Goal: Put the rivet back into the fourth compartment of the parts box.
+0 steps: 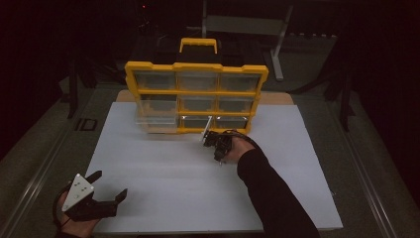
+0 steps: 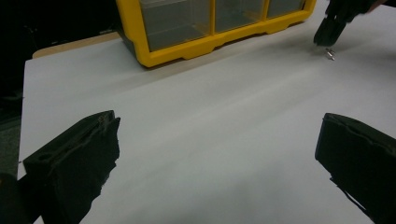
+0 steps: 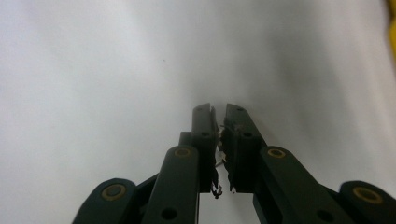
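Right gripper (image 3: pixel 219 116): fingers pinched on a small metal screw (image 3: pixel 219 162), tips down on the white bench (image 1: pixel 163 168).
Left gripper (image 1: pixel 106 186): fingers wide, holding nothing.
Left gripper view: another screw (image 2: pixel 330 53) lies on the bench near the yellow organizer (image 2: pixel 210 42).

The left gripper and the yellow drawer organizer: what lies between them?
Nothing: bare white table top separates left gripper from yellow drawer organizer, seen in left gripper view.

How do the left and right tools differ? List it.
Left tool gapes wide; right tool is shut on a small metal bit. Left tool sits at the table's near edge; right tool is close to the yellow organizer. Both have black jaws.
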The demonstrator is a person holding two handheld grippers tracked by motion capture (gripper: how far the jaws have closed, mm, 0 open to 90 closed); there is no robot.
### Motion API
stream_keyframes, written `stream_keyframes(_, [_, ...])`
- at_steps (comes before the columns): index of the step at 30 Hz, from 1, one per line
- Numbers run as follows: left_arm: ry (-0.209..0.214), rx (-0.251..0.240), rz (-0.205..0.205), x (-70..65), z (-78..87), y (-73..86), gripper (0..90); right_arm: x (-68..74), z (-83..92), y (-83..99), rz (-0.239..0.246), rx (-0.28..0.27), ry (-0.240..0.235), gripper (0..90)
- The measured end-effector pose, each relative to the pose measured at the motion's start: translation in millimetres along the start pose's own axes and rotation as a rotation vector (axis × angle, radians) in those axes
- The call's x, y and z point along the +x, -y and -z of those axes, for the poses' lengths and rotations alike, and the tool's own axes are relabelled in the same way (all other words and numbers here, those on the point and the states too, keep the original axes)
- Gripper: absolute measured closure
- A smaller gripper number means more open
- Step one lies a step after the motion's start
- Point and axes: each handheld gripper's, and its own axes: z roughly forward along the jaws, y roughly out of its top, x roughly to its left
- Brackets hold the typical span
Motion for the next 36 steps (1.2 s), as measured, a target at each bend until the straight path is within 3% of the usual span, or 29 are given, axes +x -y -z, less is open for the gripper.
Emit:
stream_keyframes(6, [-0.002,-0.002,0.002,0.3,0.4,0.1,0.5,0.3,24.3,-2.4,0.010,-0.034,0.014,82.8])
stream_keyframes(7, [-0.002,-0.002,0.002,0.4,0.5,0.1,0.5,1.3,36.4,-4.2,0.013,-0.047,0.012,82.8])
stream_keyframes(14, [-0.003,-0.004,0.002,0.3,1.0,-0.1,0.5,3.5,67.7,-8.4,0.020,-0.127,0.013,82.8])
stream_keyframes(27, [-0.010,-0.011,0.008,1.1,2.3,0.1,0.5,7.3,102.2,-16.4,0.032,-0.243,0.001,82.9])
stream_keyframes(36, [-0.005,-0.008,0.009,0.8,0.8,0.5,0.5,2.4,126.0,-18.9,0.009,-0.441,-0.060,83.1])
